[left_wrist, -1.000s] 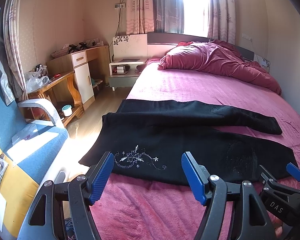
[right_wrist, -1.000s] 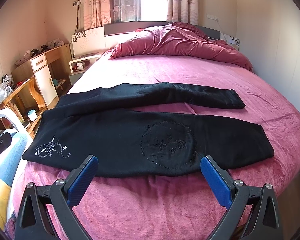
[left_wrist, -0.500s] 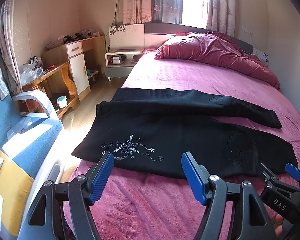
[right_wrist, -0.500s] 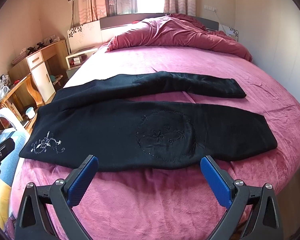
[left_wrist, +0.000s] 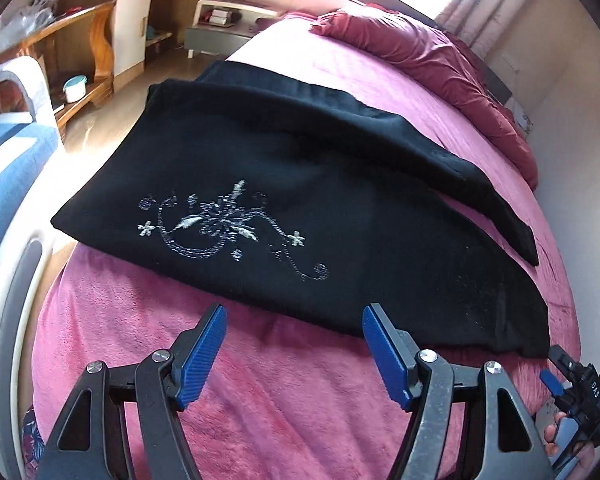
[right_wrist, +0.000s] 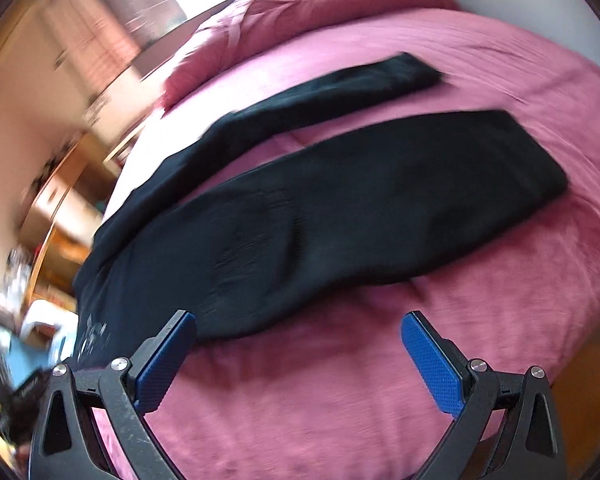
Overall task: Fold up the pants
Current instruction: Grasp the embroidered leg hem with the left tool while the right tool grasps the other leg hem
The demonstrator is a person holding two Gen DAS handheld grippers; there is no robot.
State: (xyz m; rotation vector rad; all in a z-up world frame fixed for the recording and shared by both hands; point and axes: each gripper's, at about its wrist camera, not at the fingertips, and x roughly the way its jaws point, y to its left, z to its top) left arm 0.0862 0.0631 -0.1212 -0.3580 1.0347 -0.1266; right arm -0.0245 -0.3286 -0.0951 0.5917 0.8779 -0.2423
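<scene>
Black pants (left_wrist: 300, 184) lie flat across a pink bed (left_wrist: 260, 400), legs spread apart toward the right, with a silver flower pattern (left_wrist: 228, 228) near the waist. My left gripper (left_wrist: 294, 324) is open and empty, just in front of the pants' near edge below the pattern. My right gripper (right_wrist: 298, 334) is open and empty, close to the near edge of the near leg (right_wrist: 340, 216); that view is blurred. The right gripper also shows at the lower right of the left wrist view (left_wrist: 572, 384).
A crumpled maroon duvet (left_wrist: 420, 48) lies at the head of the bed. Left of the bed are a wooden desk (left_wrist: 84, 40), a nightstand (left_wrist: 220, 24) and a blue chair (left_wrist: 4, 152). The bed's rounded foot edge (right_wrist: 560, 360) is at the right.
Both grippers have dropped and moved in toward the pants' near edge and tilted down. The right wrist view has swung and rolled, now blurred. The pants have not moved.
</scene>
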